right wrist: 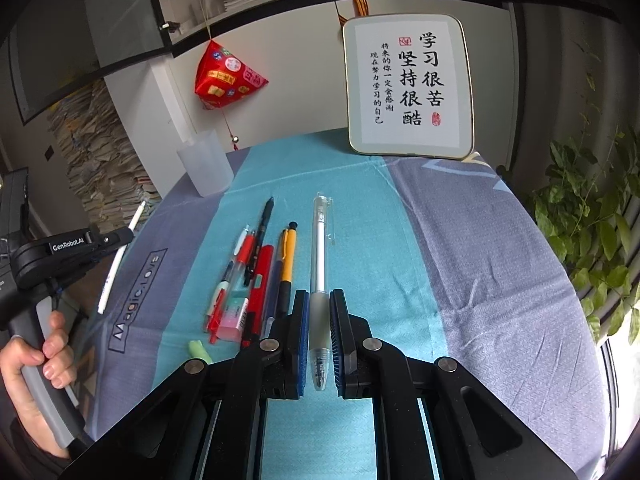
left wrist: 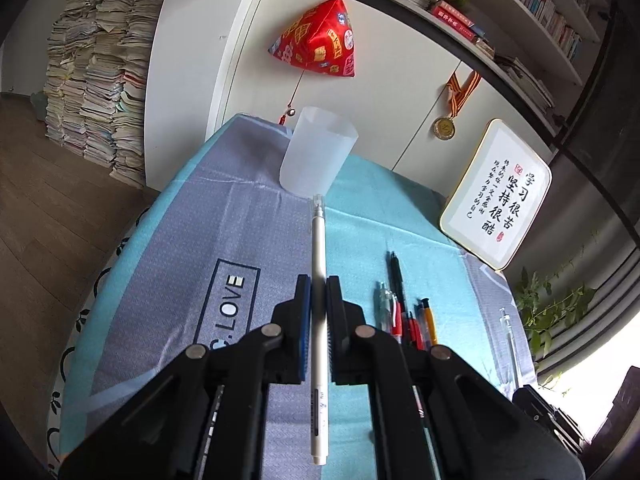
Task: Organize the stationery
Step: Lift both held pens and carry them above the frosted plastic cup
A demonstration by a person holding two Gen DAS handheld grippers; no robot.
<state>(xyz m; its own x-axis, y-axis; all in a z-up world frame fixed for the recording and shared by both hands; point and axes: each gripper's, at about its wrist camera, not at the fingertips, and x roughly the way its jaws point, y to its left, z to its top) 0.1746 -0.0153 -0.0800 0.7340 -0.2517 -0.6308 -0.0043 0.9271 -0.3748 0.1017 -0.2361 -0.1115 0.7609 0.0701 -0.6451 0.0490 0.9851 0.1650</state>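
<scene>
Gripping a white pen (left wrist: 319, 320), the left gripper (left wrist: 319, 292) hangs above the cloth (left wrist: 180, 240). The right gripper (right wrist: 319, 304) clamps a clear pen (right wrist: 320, 264). A cup (left wrist: 316, 152) stands ahead.

White cabinet wall (left wrist: 400, 92), bookshelves (left wrist: 520, 8) above, wood floor (left wrist: 48, 208), paper stacks (left wrist: 100, 80), daylight at right.

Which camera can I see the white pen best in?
The left wrist view. There the white pen runs up the middle of the picture, clamped in the left hand-held gripper, whole from tip to cap. The right wrist view shows it only small at the left edge, partly hidden by that gripper.
</scene>
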